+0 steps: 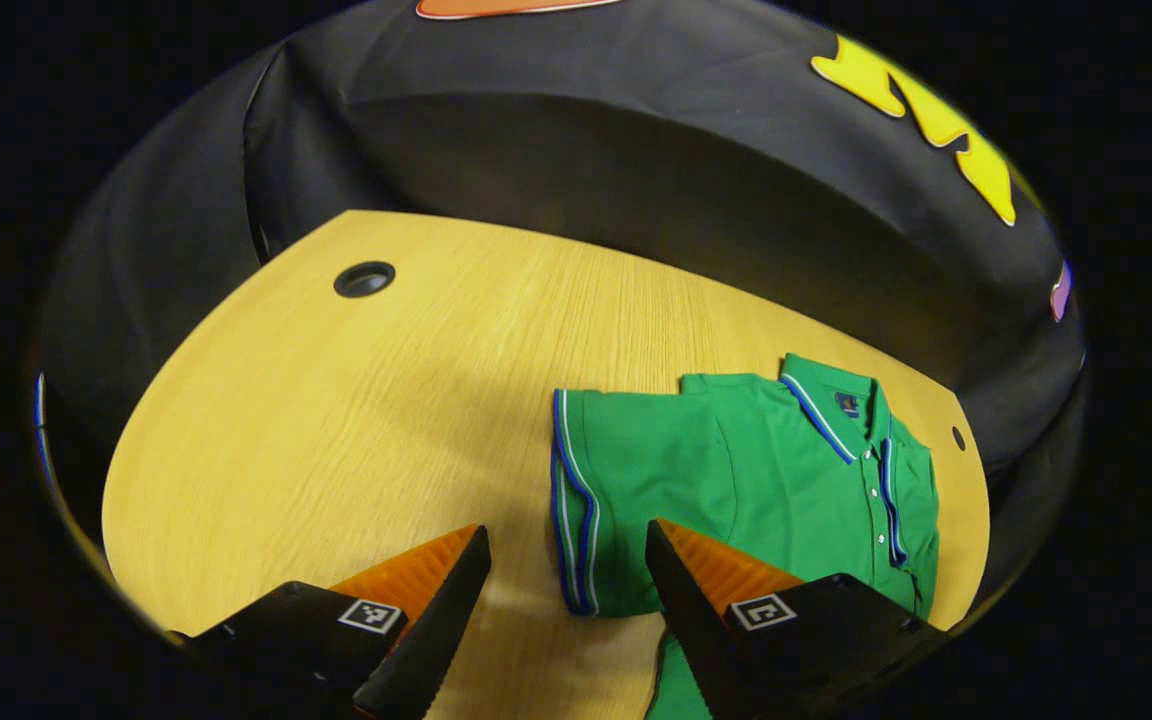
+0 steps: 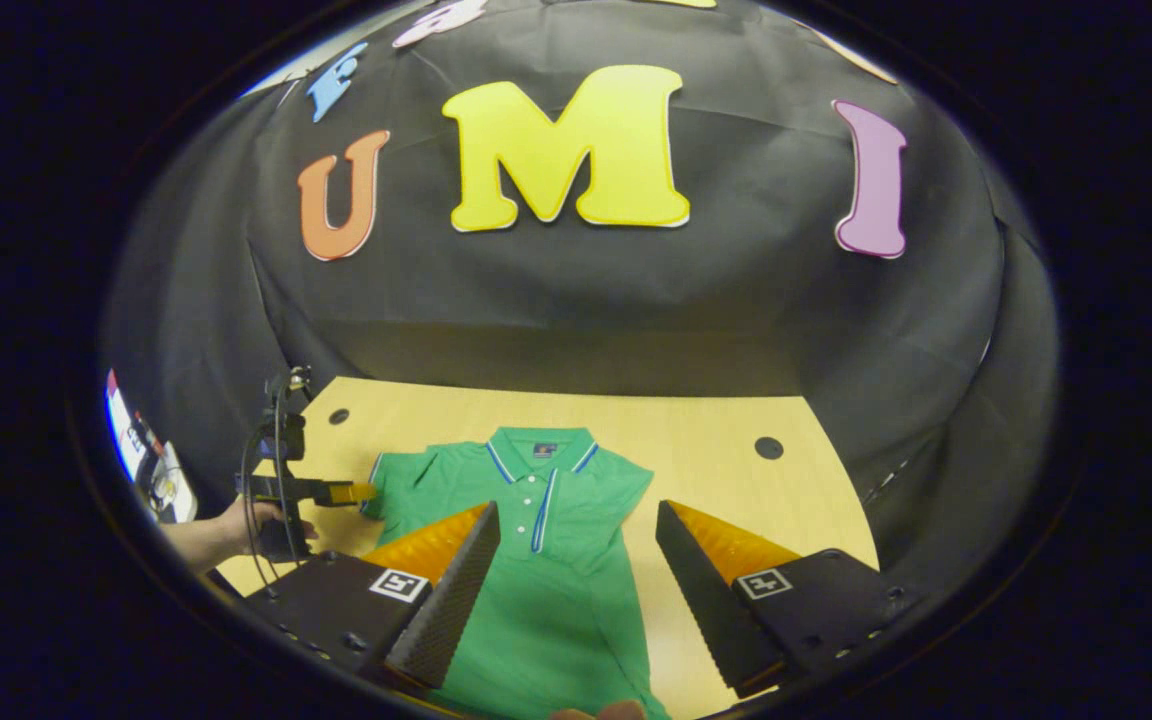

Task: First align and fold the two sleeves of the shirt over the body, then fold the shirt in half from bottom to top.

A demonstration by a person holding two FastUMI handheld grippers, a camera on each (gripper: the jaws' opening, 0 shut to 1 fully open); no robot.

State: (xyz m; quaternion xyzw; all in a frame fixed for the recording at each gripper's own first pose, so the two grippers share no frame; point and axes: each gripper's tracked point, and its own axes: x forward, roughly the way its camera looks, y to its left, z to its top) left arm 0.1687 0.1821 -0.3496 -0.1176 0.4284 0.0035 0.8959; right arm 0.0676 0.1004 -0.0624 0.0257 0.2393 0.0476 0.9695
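Both claws wide and empty over the green polo shirt, sleeve folds not yet begun.

Your left gripper hangs with its jaws spread wide, holding nothing, just above the striped cuff of the polo shirt's sleeve; in the right gripper view you can see it near that same cuff, held in a hand. Your right gripper is also spread wide and empty, over the shirt's body below the button placket. I judge the first step is in hand: close on the cuff hem next and carry it across the body. The shirt lies face up and flat on the wooden worktop, collar toward the far edge, this sleeve spread outward.
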